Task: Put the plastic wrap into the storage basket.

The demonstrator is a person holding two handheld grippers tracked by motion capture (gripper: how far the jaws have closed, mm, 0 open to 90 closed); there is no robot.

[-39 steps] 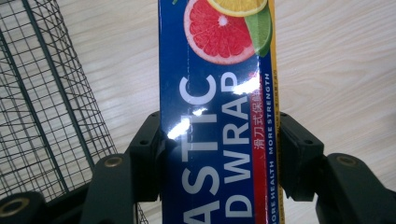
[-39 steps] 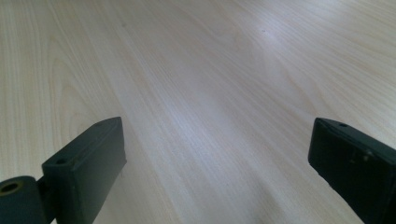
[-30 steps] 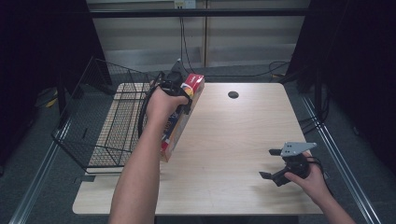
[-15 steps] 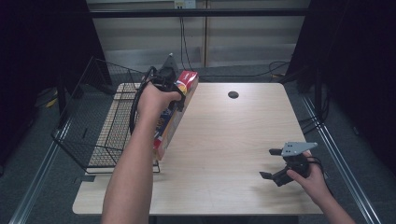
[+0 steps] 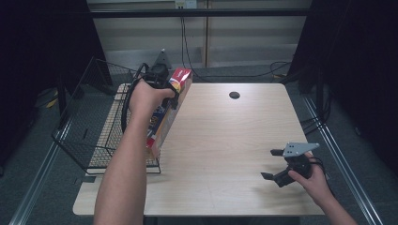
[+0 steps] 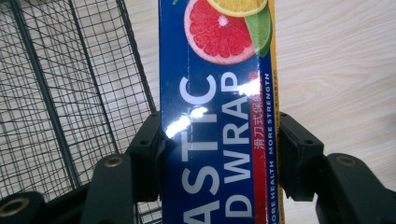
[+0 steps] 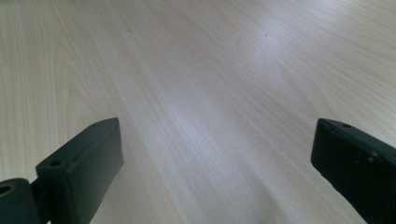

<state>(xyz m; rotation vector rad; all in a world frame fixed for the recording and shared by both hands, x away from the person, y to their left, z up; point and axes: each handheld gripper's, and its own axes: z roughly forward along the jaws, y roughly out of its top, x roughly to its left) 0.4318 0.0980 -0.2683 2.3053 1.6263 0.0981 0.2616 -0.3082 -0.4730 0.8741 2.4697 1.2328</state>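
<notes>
A long plastic wrap box [image 5: 164,119], blue with red and yellow edges, hangs tilted over the table's left edge, next to the wire basket [image 5: 89,126]. My left gripper [image 5: 169,93] is shut on it near its upper end. In the left gripper view the box [image 6: 210,70] is pinched between both jaws of the left gripper [image 6: 219,140], with citrus pictures at its far end. My right gripper [image 5: 268,164] rests at the table's front right, open. In the right gripper view the right gripper [image 7: 215,135] has nothing between its jaws.
The black wire basket [image 6: 60,93] stands off the wooden table's [image 5: 225,140] left side, its mesh floor bare. A small dark hole [image 5: 234,95] sits near the table's far edge. Cables run along the floor behind.
My left gripper has carried the box a little to the left and farther away, toward the basket. The right gripper has stayed put.
</notes>
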